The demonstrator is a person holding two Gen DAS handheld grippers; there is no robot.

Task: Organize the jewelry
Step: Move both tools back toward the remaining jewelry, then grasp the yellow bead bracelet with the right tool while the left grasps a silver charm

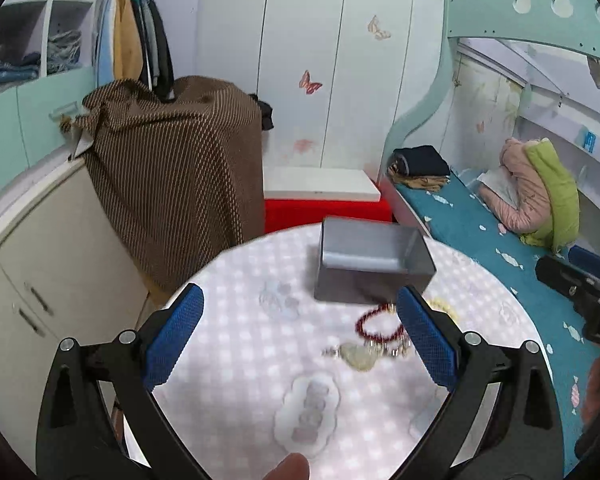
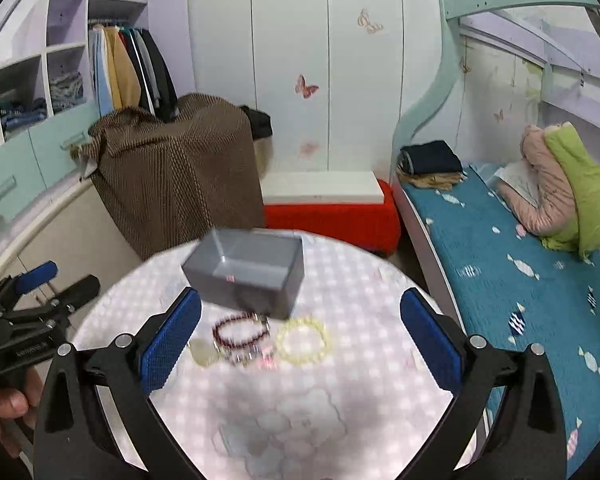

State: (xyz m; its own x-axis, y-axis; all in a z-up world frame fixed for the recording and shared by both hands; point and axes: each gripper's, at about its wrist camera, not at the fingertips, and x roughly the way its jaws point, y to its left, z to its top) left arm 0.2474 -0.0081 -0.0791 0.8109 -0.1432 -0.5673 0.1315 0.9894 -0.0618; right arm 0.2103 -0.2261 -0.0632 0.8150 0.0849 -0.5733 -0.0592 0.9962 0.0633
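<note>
Dark-red beaded bracelet (image 2: 240, 334), pale-yellow beaded bracelet (image 2: 303, 339) and cream pendant (image 2: 204, 354) lie mid-table beside an open grey rectangular box (image 2: 246, 270) nearer the round table's (image 2: 340, 400) far edge, both blue-padded grippers, left gripper (image 1: 300, 340) and right gripper (image 2: 300, 340), spread wide, empty.

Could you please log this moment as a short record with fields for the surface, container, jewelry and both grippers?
surface: round table with a pale checked cloth
container: grey box, open-topped, looks empty
jewelry: dark red bead bracelet, pale yellow bead bracelet, pale pendant, all on the cloth in front of the box
left gripper: jaws open, holding nothing
right gripper: jaws open, holding nothing
</note>
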